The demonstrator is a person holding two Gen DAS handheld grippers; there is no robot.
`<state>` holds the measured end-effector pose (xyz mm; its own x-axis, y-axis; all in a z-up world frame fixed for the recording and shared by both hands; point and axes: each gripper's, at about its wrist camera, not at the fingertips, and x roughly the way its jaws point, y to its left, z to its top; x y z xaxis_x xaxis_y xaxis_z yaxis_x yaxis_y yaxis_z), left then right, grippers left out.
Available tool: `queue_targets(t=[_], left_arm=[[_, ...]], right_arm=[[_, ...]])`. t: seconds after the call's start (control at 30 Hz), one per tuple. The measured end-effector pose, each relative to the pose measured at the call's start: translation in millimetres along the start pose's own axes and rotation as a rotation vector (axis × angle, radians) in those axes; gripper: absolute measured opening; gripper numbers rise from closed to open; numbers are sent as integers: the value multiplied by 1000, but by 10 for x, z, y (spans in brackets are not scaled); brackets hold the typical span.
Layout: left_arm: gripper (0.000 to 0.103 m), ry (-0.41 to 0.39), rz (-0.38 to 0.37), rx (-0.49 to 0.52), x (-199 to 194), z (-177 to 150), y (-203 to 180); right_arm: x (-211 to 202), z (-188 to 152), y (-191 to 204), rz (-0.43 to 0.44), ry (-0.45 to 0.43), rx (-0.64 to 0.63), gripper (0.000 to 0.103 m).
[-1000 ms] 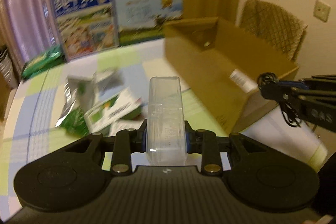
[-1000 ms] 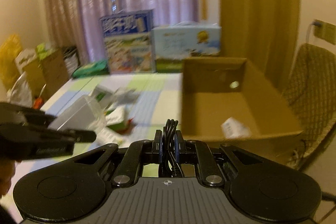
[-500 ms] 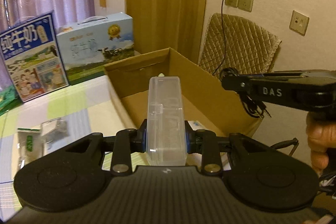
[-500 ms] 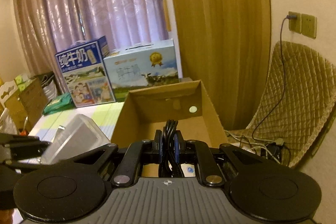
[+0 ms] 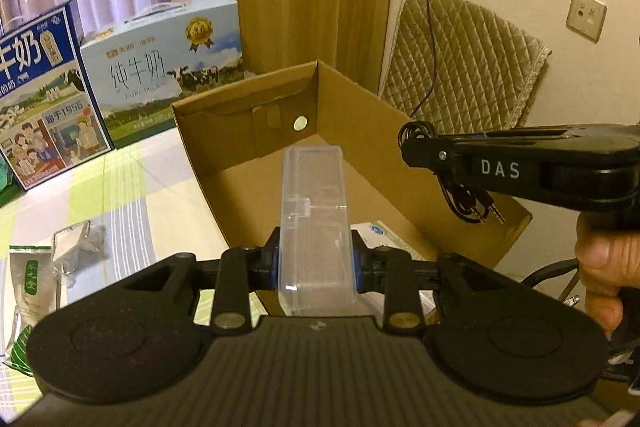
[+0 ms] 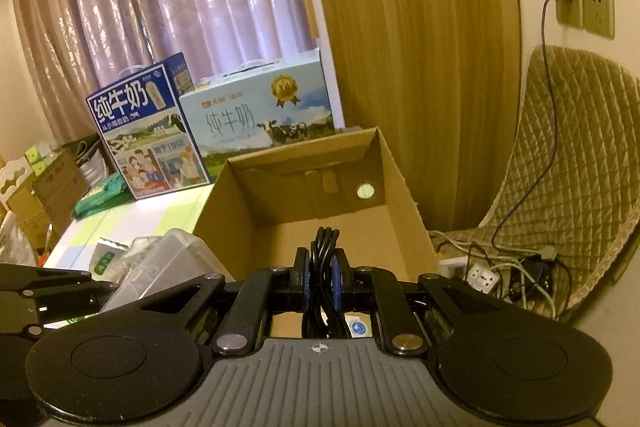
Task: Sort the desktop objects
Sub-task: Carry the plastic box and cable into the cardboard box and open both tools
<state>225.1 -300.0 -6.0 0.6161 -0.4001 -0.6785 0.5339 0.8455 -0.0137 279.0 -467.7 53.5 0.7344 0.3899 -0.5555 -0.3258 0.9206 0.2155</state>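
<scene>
Left wrist view: left gripper (image 5: 316, 261) is clamped tight on a clear plastic box (image 5: 314, 215), held upright w/ pads on both its sides, top end poking fwd over the near rim of the cardboard box (image 5: 400, 147). Just to the right, the right gripper (image 5: 416, 147) comes in sideways, pinched down on a bundle of black cable (image 5: 466, 195), plugs dangling over the box's right wall. A hand (image 5: 604, 279) grips its handle at frame edge.

Right wrist view: right gripper (image 6: 322, 279) has jaws nearly closed, cable (image 6: 325, 247) loop sticking up btwn them, aimed straight at the box interior (image 6: 320, 239). Something white w/ a blue logo lies on the box floor, partly hidden. Left gripper's arm and plastic box (image 6: 168, 263) show at lower left.

Outward: loose packets (image 5: 32, 275) and a small bag remain on the checked tablecloth (image 5: 132, 195); two milk cartons (image 6: 256, 115) stand behind the box, chair beyond.

Judgement: both items look ready for drop-off. To do it well, bring each tool fully past the rim, lower before letting go so the plastic box doesn't bounce or tip out, and release the cable low so the dangling plugs don't snag on the wall. Stagger the two drops; the tools are close enough to bump.
</scene>
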Motion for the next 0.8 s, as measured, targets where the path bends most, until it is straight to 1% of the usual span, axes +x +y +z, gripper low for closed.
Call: queue_targets(t=[0.07, 0.13, 0.3, 0.67, 0.7, 0.73, 0.77, 0.8], left_arm=[[28, 14, 3, -1, 45, -7, 8], [39, 8, 21, 8, 51, -21, 5], [39, -17, 30, -9, -67, -72, 86], [38, -35, 57, -44, -290, -143, 273], [38, -36, 56, -47, -302, -148, 282], [38, -38, 54, -50, -318, -157, 293], [38, -41, 54, -55, -336, -164, 303], [39, -44, 56, -57, -353, -171, 314]], right_arm=[[14, -17, -19, -2, 5, 3, 8], [25, -24, -24, -6, 8, 4, 8], [17, -29, -20, -10, 12, 1, 8], [70, -53, 82, 10, 32, -25, 9], [79, -50, 81, 14, 37, -23, 10], [74, -45, 74, 15, 31, -16, 16], [55, -41, 62, 13, 21, -9, 29], [29, -34, 52, 8, 8, -2, 37]])
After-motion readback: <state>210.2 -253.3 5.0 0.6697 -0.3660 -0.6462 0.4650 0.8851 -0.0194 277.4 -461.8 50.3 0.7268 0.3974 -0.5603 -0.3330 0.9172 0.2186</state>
